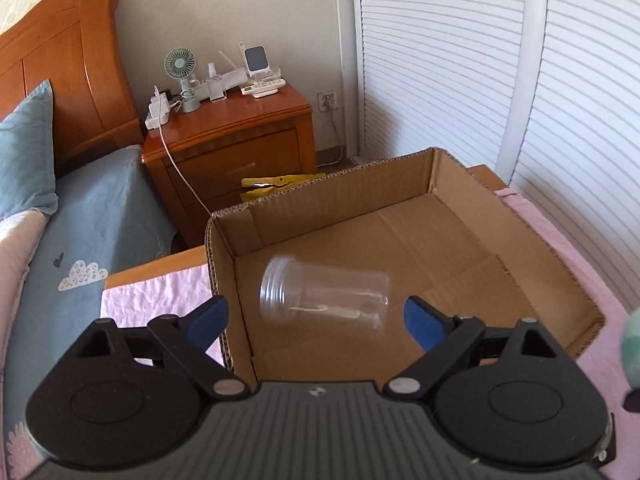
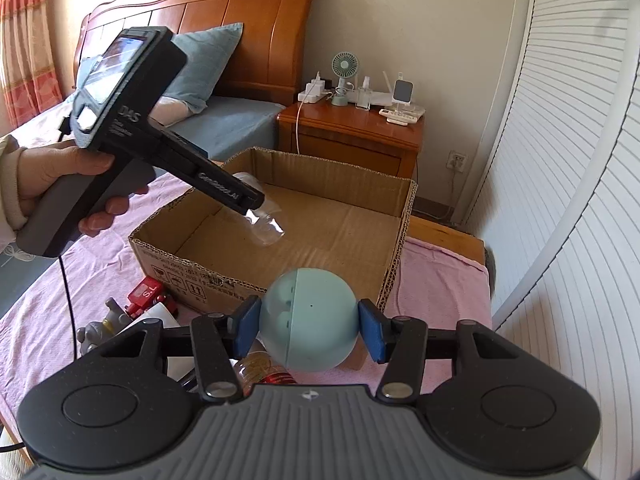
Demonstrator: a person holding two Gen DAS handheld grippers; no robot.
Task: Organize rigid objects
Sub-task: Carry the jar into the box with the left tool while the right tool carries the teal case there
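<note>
- The clear plastic threaded jar (image 1: pixel 324 294) lies on its side over the brown cardboard box (image 1: pixel 436 184), between the spread fingers of the left gripper (image 1: pixel 316 320), apparently untouched; it could roll or bounce on landing.
- The right gripper (image 2: pixel 308 322) clamps the pale blue plastic ball (image 2: pixel 309 320) just short of the box wall; a smooth sphere may squirt free.
- Both tools converging over the box risk colliding.
</note>
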